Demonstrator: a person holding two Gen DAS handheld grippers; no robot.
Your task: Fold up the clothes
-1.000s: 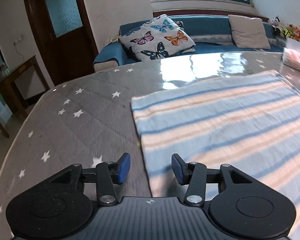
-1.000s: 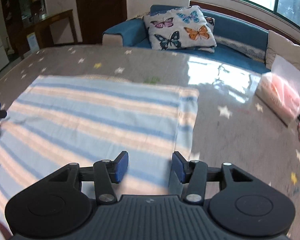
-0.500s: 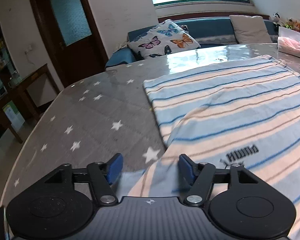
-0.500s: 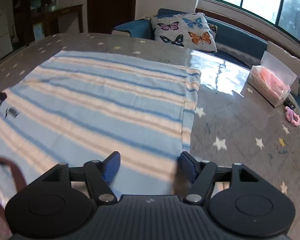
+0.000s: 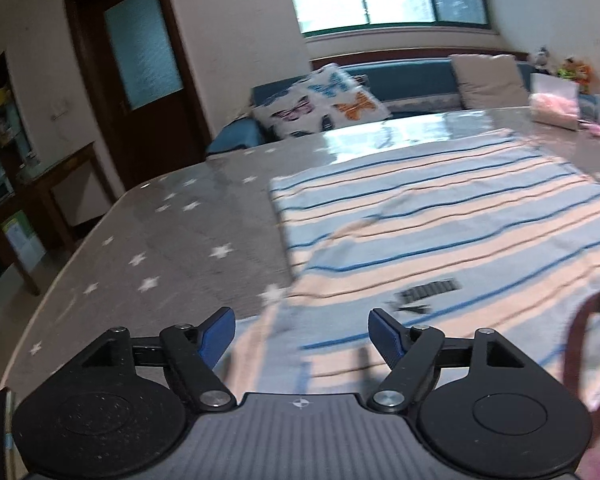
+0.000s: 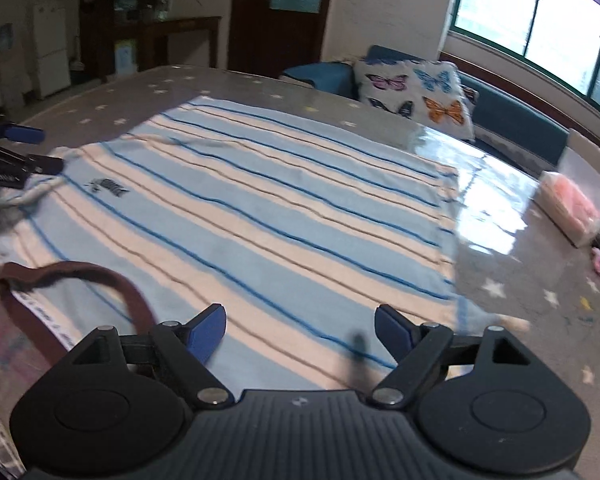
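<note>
Fingers of the left gripper and the right gripper stand wide apart, having just been opening, with nothing pinched between them. Spread flat on the grey star-patterned worktop lies the striped shirt, blue and cream, its brown collar toward the near edge. Left fingers hover over the shirt's near left corner; right fingers hover over its near right part, the cloth showing below each open gap.
</note>
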